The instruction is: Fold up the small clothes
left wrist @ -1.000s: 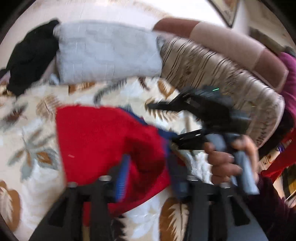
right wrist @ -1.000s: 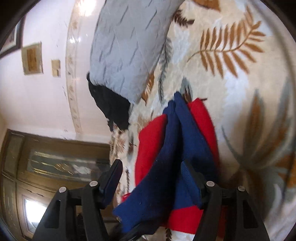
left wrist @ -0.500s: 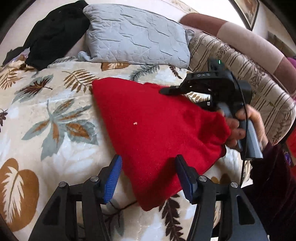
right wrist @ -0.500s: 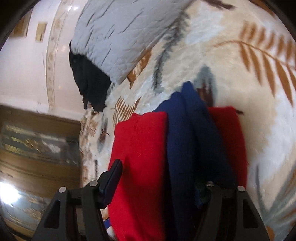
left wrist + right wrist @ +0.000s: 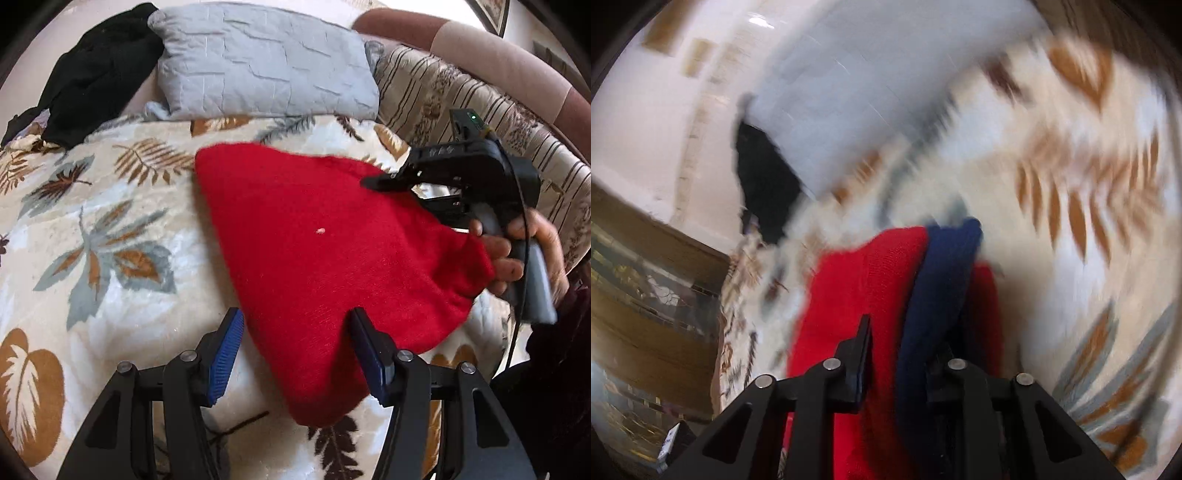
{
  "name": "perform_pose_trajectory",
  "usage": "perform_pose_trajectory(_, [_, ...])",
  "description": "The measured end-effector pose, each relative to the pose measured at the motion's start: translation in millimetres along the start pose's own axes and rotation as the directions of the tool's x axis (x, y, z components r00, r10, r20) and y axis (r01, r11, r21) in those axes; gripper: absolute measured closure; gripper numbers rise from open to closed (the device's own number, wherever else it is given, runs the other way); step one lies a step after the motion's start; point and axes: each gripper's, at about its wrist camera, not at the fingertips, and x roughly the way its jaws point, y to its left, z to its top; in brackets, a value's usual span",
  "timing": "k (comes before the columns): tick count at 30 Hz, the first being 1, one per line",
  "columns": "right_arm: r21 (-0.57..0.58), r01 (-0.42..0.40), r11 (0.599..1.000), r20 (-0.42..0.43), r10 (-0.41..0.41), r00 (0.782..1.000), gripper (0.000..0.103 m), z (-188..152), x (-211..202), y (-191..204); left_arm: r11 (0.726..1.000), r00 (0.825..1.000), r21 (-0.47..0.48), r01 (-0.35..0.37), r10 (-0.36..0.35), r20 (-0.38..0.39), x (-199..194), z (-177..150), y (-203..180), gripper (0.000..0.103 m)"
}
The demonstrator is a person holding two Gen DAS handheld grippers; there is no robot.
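A small red knit garment (image 5: 317, 258) lies folded on a leaf-print blanket (image 5: 96, 236). Its dark blue trim (image 5: 938, 280) shows only in the right wrist view, beside the red cloth (image 5: 860, 288). My left gripper (image 5: 295, 343) is open, its blue-padded fingers astride the garment's near edge, holding nothing. My right gripper (image 5: 373, 182) reaches in from the right over the garment's far right edge. In its own blurred view my right gripper (image 5: 901, 350) has its jaws partly closed around the red and blue cloth.
A grey quilted pillow (image 5: 262, 59) and black clothing (image 5: 96, 70) lie at the back of the bed. A striped cushion (image 5: 480, 110) and brown bolsters (image 5: 480, 48) stand at the right. A wooden cabinet (image 5: 646, 302) shows past the bed.
The left gripper has let go and pulled back, leaving the red garment flat on the blanket. The right gripper's jaws have narrowed on the cloth, and its view is now motion-blurred.
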Motion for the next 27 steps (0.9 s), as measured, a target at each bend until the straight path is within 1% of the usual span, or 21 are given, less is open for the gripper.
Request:
perform_pose_trajectory(2, [0.06, -0.003, 0.998, -0.015, 0.004, 1.0, 0.065, 3, -2, -13, 1.0, 1.0, -0.016, 0.003, -0.003, 0.001, -1, 0, 1, 0.041])
perform_pose_trajectory(3, [0.072, -0.009, 0.997, 0.001, 0.009, 1.0, 0.062, 4, -10, -14, 1.0, 1.0, -0.013, -0.001, 0.001, 0.005, -3, 0, 1, 0.041])
perform_pose_trajectory(4, [0.069, 0.008, 0.998, 0.042, -0.011, 0.999, 0.055, 5, -23, -13, 1.0, 1.0, -0.004, -0.008, 0.008, 0.01, -4, -1, 0, 0.041])
perform_pose_trajectory(5, [0.049, 0.032, 0.998, 0.101, -0.037, 0.994, 0.039, 3, -38, -10, 1.0, 1.0, 0.002, -0.014, 0.014, 0.012, -4, -1, 0, 0.041])
perform_pose_trajectory(6, [0.03, 0.037, 0.999, 0.145, -0.041, 0.989, 0.037, 0, -49, -6, 1.0, 1.0, 0.005, -0.019, 0.019, 0.014, -5, -3, -2, 0.041])
perform_pose_trajectory(7, [0.002, 0.017, 1.0, 0.183, -0.017, 0.983, 0.037, -4, -60, 0, 1.0, 1.0, 0.008, -0.025, 0.025, 0.016, -6, -4, -3, 0.041])
perform_pose_trajectory(8, [-0.046, -0.031, 0.998, 0.182, 0.038, 0.982, 0.037, -8, -67, 9, 0.999, 0.999, 0.012, -0.034, 0.034, 0.018, -6, -4, -4, 0.04])
perform_pose_trajectory(9, [-0.1, -0.06, 0.993, 0.154, 0.075, 0.985, 0.039, -13, -70, 20, 0.999, 0.999, 0.015, -0.046, 0.045, 0.02, -7, -4, -6, 0.039])
perform_pose_trajectory(10, [-0.146, -0.042, 0.988, 0.135, 0.062, 0.989, 0.039, -19, -71, 30, 0.998, 0.998, 0.015, -0.053, 0.052, 0.022, -8, -4, -7, 0.038])
perform_pose_trajectory(11, [-0.177, -0.02, 0.984, 0.129, 0.043, 0.991, 0.044, -26, -72, 37, 0.998, 0.998, 0.014, -0.06, 0.059, 0.024, -9, -3, -7, 0.038])
perform_pose_trajectory(12, [-0.203, -0.016, 0.979, 0.11, 0.039, 0.993, 0.057, -34, -72, 43, 0.998, 0.997, 0.012, -0.066, 0.066, 0.028, -11, -3, -8, 0.038])
perform_pose_trajectory(13, [-0.223, -0.03, 0.974, 0.078, 0.049, 0.996, 0.064, -41, -72, 45, 0.997, 0.997, 0.01, -0.072, 0.072, 0.032, -13, -3, -8, 0.038])
perform_pose_trajectory(14, [-0.237, -0.032, 0.971, 0.057, 0.046, 0.997, 0.066, -47, -70, 48, 0.996, 0.996, 0.007, -0.084, 0.084, 0.04, -15, -3, -8, 0.038])
perform_pose_trajectory(15, [-0.247, -0.023, 0.969, 0.039, 0.034, 0.999, 0.066, -53, -70, 44, 0.996, 0.995, 0.005, -0.093, 0.093, 0.045, -16, -3, -8, 0.038])
perform_pose_trajectory(17, [-0.258, 0.045, 0.965, -0.014, -0.05, 0.999, 0.066, -65, -57, 37, 0.994, 0.993, 0.003, -0.107, 0.107, 0.04, -16, -3, -8, 0.037])
perform_pose_trajectory(18, [-0.247, 0.098, 0.964, -0.035, -0.11, 0.993, 0.067, -67, -50, 28, 0.994, 0.994, 0.006, -0.11, 0.11, 0.027, -14, -4, -8, 0.034])
perform_pose_trajectory(19, [-0.226, 0.167, 0.96, -0.052, -0.183, 0.982, 0.071, -66, -41, 16, 0.994, 0.994, 0.009, -0.107, 0.107, 0.01, -11, -5, -9, 0.034])
perform_pose_trajectory(20, [-0.219, 0.197, 0.956, -0.049, -0.213, 0.976, 0.073, -64, -38, 10, 0.995, 0.995, 0.013, -0.104, 0.104, 0.0, -8, -7, -9, 0.034])
perform_pose_trajectory(23, [-0.201, 0.2, 0.959, -0.043, -0.212, 0.976, 0.073, -52, -42, 16, 0.994, 0.994, 0.021, -0.109, 0.109, -0.002, -8, -6, -9, 0.034])
perform_pose_trajectory(25, [-0.223, 0.2, 0.954, -0.002, -0.205, 0.979, 0.069, -45, -48, 30, 0.995, 0.995, 0.01, -0.098, 0.098, -0.002, -8, -5, -7, 0.034])
perform_pose_trajectory(27, [-0.214, 0.186, 0.959, 0.044, -0.181, 0.983, 0.069, -36, -55, 43, 0.996, 0.996, 0.005, -0.093, 0.093, -0.006, -7, -5, -7, 0.034])
